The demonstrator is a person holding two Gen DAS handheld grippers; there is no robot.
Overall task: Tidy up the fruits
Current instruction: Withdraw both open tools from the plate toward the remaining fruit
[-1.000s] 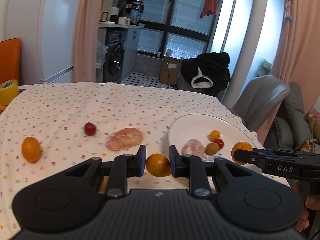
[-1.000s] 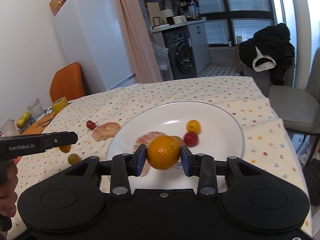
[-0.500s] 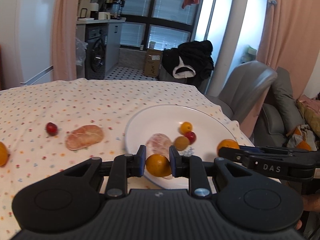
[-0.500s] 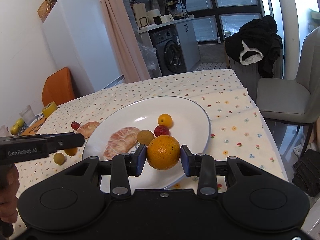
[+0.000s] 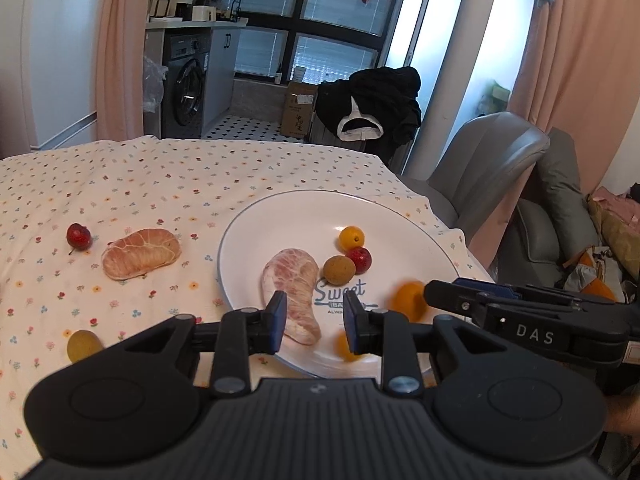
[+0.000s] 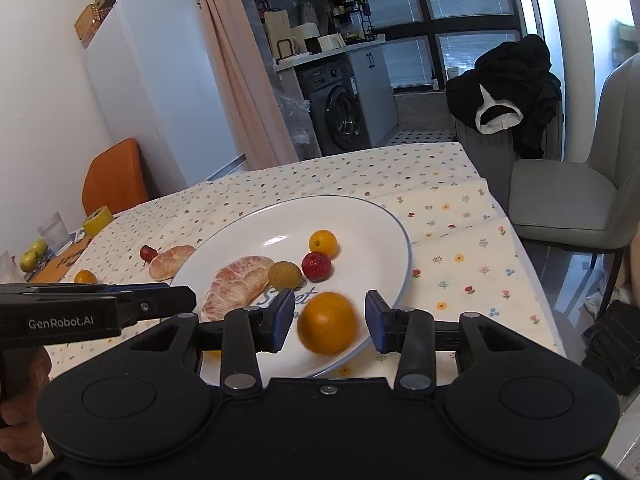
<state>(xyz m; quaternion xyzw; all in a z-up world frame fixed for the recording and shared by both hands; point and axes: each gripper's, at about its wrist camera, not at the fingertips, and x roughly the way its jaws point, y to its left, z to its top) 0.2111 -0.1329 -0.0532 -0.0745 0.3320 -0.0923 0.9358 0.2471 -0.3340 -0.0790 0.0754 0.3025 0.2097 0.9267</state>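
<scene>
White plate, blurred orange between parted jaws, pomelo segment

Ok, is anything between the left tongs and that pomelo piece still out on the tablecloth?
Nothing visible blocks it. The open left tongs hover over the plate's near edge; only its low rim and bare cloth lie before the pomelo piece. The red fruit sits beyond it.

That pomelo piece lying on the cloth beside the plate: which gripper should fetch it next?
Probably the left gripper: it is open and empty, and the pomelo piece lies on its side of the plate. The right gripper, also open, sits over the plate's far side.
</scene>
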